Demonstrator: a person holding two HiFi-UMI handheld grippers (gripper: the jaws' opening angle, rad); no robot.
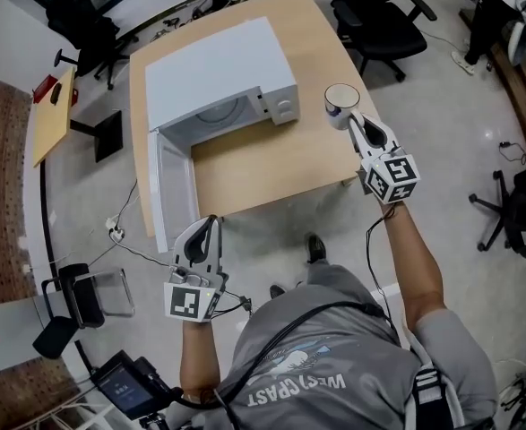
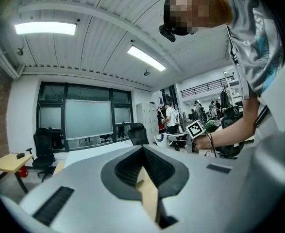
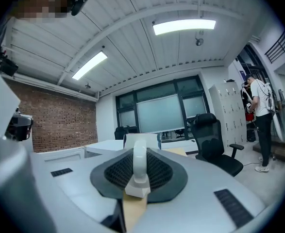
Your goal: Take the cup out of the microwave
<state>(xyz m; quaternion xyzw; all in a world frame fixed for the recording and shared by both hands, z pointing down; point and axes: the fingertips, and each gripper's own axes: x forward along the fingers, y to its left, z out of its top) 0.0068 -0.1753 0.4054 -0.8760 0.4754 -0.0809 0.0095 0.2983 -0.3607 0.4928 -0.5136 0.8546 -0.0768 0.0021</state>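
**Cup out of the microwave, held over the table's right side**

The cup [image 1: 340, 104] is clear of the microwave [image 1: 218, 74], whose door [image 1: 175, 186] hangs open toward the person. The right gripper [image 1: 354, 122] holds the cup well to the right of the microwave, at the right edge of the table [image 1: 271, 164]. In the right gripper view the 2 jaws stand partly closed, with the white handle [image 3: 139, 165] pinched upright between them and the cup's body just beyond. The left gripper [image 1: 207, 226] hangs off the table's near edge, just beside the open door. Its jaws are drawn together with nothing between them.

I judge the taking-out itself done and the step in hand to be setting the cup down. From the head view I cannot tell for certain whether the base rests on the table or hangs just above it. The next move likely calls for lowering the cup level until its base sits flat, well inside the edge. Only then should the jaws ease apart. A grip by the handle alone lets the cup swing, so a slow, steady hand would suit. The left gripper is near the door and could shut it.

The cup is a white mug with a round open mouth, a dark blue mark on its side and 1 loop handle, and it is held upright
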